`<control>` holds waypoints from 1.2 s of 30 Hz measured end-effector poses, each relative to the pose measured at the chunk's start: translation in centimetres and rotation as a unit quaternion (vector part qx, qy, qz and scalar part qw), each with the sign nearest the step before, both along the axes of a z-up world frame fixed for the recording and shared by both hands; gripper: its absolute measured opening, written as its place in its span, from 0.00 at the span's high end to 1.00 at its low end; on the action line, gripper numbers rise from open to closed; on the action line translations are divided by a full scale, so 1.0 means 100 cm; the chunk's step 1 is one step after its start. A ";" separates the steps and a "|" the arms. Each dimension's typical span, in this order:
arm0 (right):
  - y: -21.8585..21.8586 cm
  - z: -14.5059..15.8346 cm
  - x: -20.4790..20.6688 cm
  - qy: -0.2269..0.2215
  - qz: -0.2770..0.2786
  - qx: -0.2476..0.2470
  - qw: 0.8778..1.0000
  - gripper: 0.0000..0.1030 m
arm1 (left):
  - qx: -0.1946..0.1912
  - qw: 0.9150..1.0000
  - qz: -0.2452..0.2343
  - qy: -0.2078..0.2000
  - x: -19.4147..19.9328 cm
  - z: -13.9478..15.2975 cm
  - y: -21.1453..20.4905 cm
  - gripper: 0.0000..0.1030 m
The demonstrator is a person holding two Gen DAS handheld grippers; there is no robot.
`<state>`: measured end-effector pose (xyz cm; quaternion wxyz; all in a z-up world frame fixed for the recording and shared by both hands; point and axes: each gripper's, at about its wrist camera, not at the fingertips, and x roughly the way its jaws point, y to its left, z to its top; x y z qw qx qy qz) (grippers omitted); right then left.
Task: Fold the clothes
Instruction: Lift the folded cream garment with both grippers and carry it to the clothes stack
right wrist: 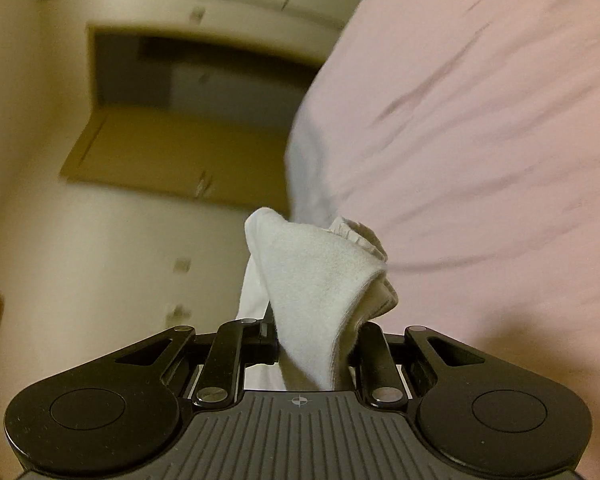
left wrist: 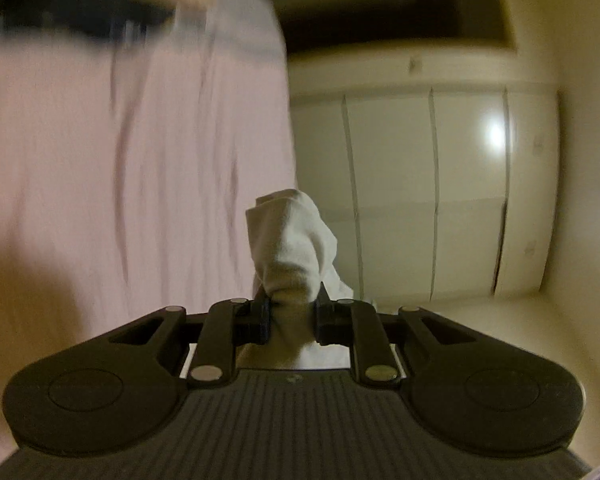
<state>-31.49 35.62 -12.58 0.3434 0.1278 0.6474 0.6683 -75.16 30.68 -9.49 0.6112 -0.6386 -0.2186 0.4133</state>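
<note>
Both cameras point upward. The left tool (left wrist: 292, 304) is clamped on a bunched fold of white cloth (left wrist: 292, 240), which pokes up between the two black fingers (left wrist: 262, 312) in a rounded knob. The right tool (right wrist: 314, 340) also pinches white cloth (right wrist: 320, 280), here a flatter, triangular flap with a soft terry-like surface and a small ruffled or stitched edge peeking out behind it.

The left view alone shows a row of pale cupboard doors (left wrist: 432, 184) with a bright spot of reflected light, and a blurred dark shape (left wrist: 80, 8) across the top left corner; what it is cannot be told. The right view alone shows a dark recessed opening (right wrist: 204, 76) high in the cream wall (right wrist: 80, 240), with a brownish panel (right wrist: 172, 152) beneath it.

A broad sheet of pale pink fabric (left wrist: 132, 160) fills the left side of the left view and the right side of the right view (right wrist: 480, 140), streaked with motion blur and dark crease lines. The white cloth hangs in the air, held in both tools, just beside that pink fabric.
</note>
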 end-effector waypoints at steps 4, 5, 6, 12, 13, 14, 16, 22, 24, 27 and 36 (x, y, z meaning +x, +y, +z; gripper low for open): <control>0.060 0.003 -0.117 0.010 0.057 0.007 0.998 0.84 | 0.018 0.998 0.061 0.015 -0.104 0.017 0.022 0.85; 0.076 0.004 -0.146 0.009 0.072 0.009 0.997 0.84 | 0.021 0.997 0.078 0.015 -0.127 0.018 0.027 0.85; 0.093 0.005 -0.174 0.008 0.088 0.012 0.996 0.84 | 0.022 0.995 0.094 0.015 -0.149 0.019 0.033 0.85; 0.186 0.008 -0.309 -0.028 0.175 0.032 0.984 0.84 | 0.027 0.985 0.167 0.012 -0.236 0.009 0.074 0.85; 0.196 0.006 -0.326 -0.035 0.187 0.037 0.981 0.84 | 0.028 0.984 0.175 0.007 -0.246 0.005 0.082 0.85; 0.203 0.003 -0.342 -0.042 0.196 0.037 0.979 0.84 | 0.028 0.983 0.182 0.002 -0.255 0.000 0.090 0.85; 0.214 -0.004 -0.370 -0.050 0.214 0.034 0.975 0.83 | 0.024 0.981 0.194 -0.002 -0.267 -0.007 0.104 0.85; 0.257 -0.032 -0.417 -0.070 0.248 0.022 0.966 0.83 | 0.011 0.976 0.217 -0.012 -0.297 -0.038 0.134 0.85; 0.270 -0.046 -0.426 -0.078 0.252 0.018 0.964 0.83 | 0.005 0.977 0.214 -0.006 -0.304 -0.051 0.147 0.84; 0.285 -0.069 -0.433 -0.112 0.246 0.001 0.963 0.74 | -0.039 0.977 0.208 0.013 -0.312 -0.080 0.154 0.83; 0.283 -0.071 -0.384 -0.204 0.098 0.007 0.974 0.36 | -0.072 0.970 0.204 0.111 -0.352 -0.059 0.142 0.80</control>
